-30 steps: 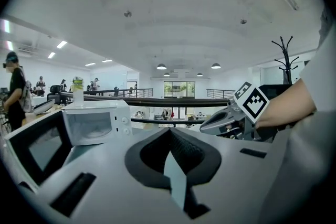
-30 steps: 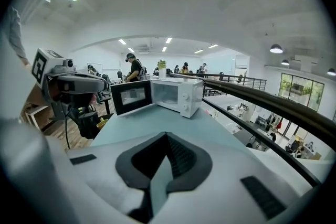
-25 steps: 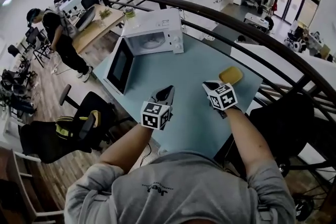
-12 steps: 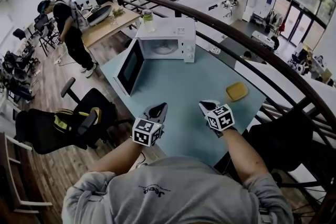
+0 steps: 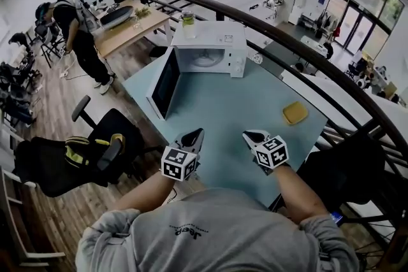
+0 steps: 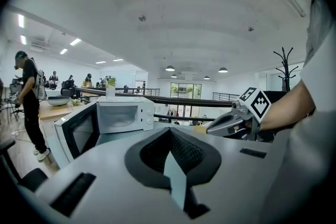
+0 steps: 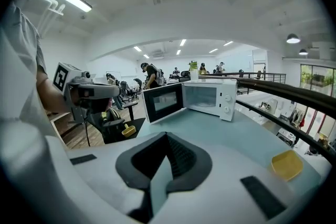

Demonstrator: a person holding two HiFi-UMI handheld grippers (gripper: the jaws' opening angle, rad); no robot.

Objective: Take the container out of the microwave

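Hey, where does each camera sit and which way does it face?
Head view: on the person's head, steeply down onto table and open microwave; shows forearms, left claw, right claw.
Left gripper view: on left claw, toward microwave; shows own shut jaws, right claw.
Right gripper view: on right claw, toward microwave; shows own shut jaws, left claw.
Shared: all three see the microwave.

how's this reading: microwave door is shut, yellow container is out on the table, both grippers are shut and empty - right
Not quite: the microwave door is open, swung out to the side, as the head view shows. The rest holds: the yellow container is out on the table, and the left gripper and right gripper are shut and empty.
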